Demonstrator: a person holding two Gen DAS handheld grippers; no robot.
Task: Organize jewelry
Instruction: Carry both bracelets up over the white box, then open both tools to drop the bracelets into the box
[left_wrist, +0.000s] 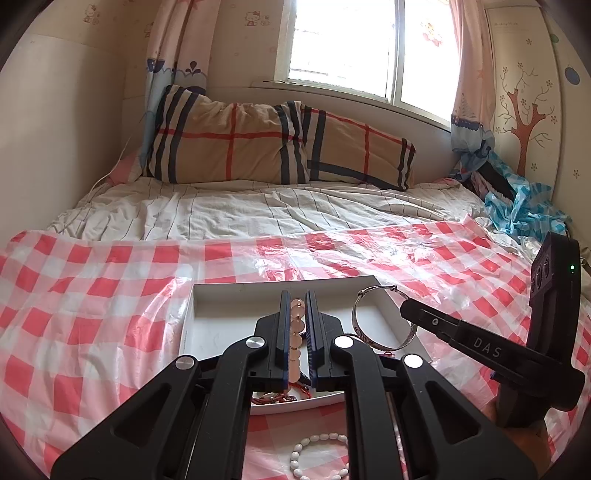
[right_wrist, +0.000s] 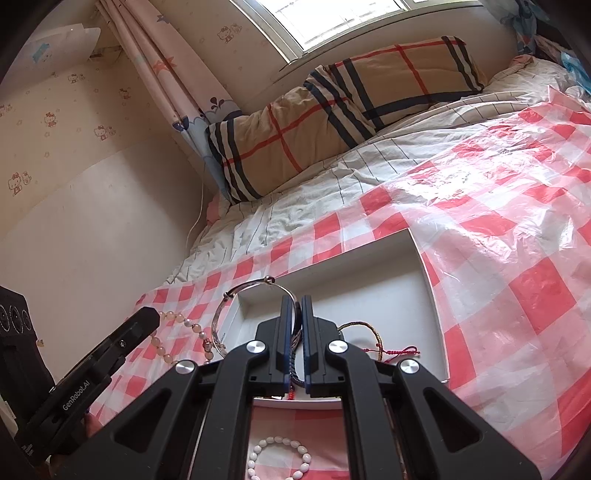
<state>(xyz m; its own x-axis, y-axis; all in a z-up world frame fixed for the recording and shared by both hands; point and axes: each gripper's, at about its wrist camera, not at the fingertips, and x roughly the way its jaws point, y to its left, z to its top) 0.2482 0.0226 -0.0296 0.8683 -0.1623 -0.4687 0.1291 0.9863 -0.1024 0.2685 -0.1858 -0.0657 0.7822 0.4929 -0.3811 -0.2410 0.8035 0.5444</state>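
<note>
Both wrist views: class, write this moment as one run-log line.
left gripper: shut on pink bead bracelet | right gripper: shut on silver bangle | white tray: holds cord bracelets | white bead bracelet: outside tray

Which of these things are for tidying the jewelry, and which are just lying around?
For the job:
- white tray
- pink bead bracelet, in the left gripper
- silver bangle, in the right gripper
- white bead bracelet on the cloth
- cord bracelets in the tray

Just lying about:
- plaid pillows
- checked cloth
- curtains
</note>
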